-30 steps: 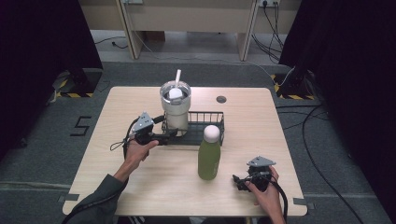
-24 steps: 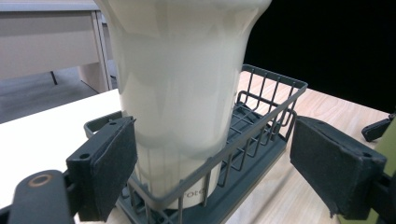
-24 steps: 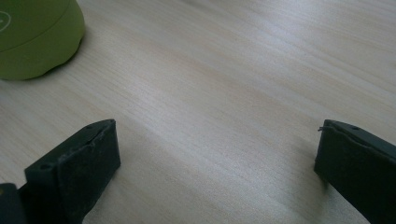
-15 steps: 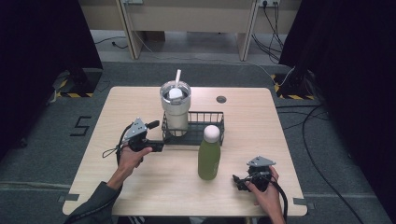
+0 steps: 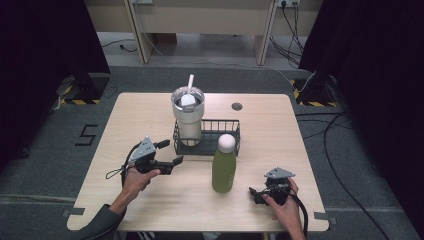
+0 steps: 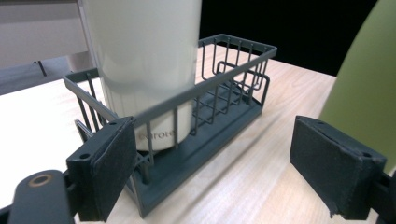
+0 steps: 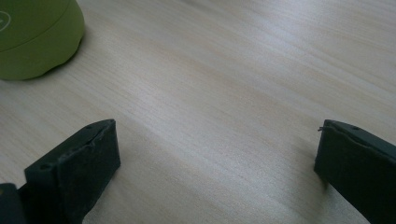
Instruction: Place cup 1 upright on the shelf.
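Observation:
A dark wire basket [image 5: 220, 139] stands mid-table with a white tumbler [image 5: 188, 120] and its straw in the left end. A green bottle [image 5: 223, 167] with a white cap stands upright just in front of the basket. My left gripper [image 5: 170, 153] is open, just left of the basket's near left corner and holding nothing. From its own camera, the left gripper [image 6: 219, 177] faces the basket [image 6: 219, 88], the tumbler [image 6: 144, 60] and the bottle [image 6: 369, 93]. My right gripper [image 5: 256, 193] rests open low on the table, right of the bottle. Bare wood lies between the right gripper [image 7: 215, 172] jaws, with the bottle base [image 7: 37, 37] beyond.
The wooden table [image 5: 280, 135] has a small dark round cap [image 5: 237, 106] near its far edge. Cables trail on the floor [image 5: 345, 125] at the right. The basket's right half holds nothing.
My left gripper has drawn back from the basket toward the near left. The right gripper, basket, tumbler and bottle have stayed put.

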